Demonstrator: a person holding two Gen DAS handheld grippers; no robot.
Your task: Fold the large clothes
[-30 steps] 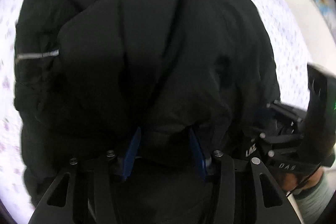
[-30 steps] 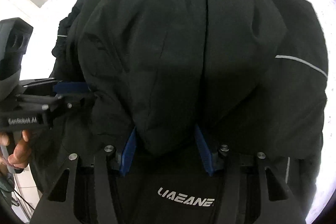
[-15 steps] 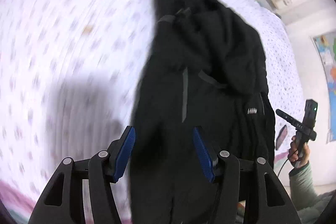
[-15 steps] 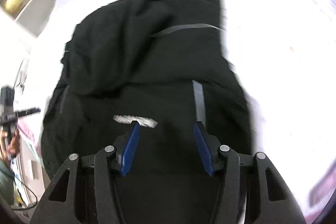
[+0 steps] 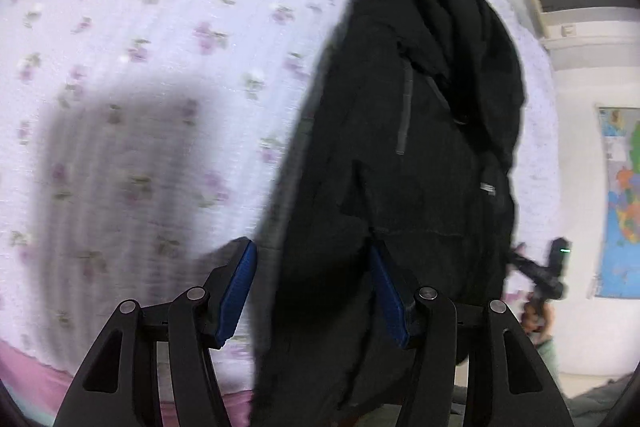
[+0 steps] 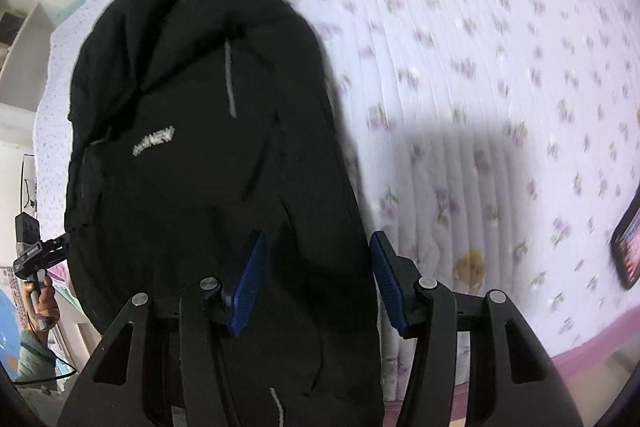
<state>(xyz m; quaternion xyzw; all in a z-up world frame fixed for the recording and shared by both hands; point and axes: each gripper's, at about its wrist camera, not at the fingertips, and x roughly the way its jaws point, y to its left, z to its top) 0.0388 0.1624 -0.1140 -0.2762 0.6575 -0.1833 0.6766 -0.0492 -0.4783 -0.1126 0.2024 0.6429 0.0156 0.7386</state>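
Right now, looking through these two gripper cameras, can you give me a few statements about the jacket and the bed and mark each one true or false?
1. The black jacket lies on a floral bedspread. True.
2. The left gripper is clamped tight on a sleeve. False: its blue fingers stand wide apart, with the jacket's edge between them.
3. The right gripper is open. True.
4. The jacket is red with white stripes. False: it is black, with thin grey strips and a small pale logo.
5. A dark phone-like device lies on the bedspread at the right edge of the right wrist view. True.
6. The bedspread is plain white. False: it is pale with small purple flowers.
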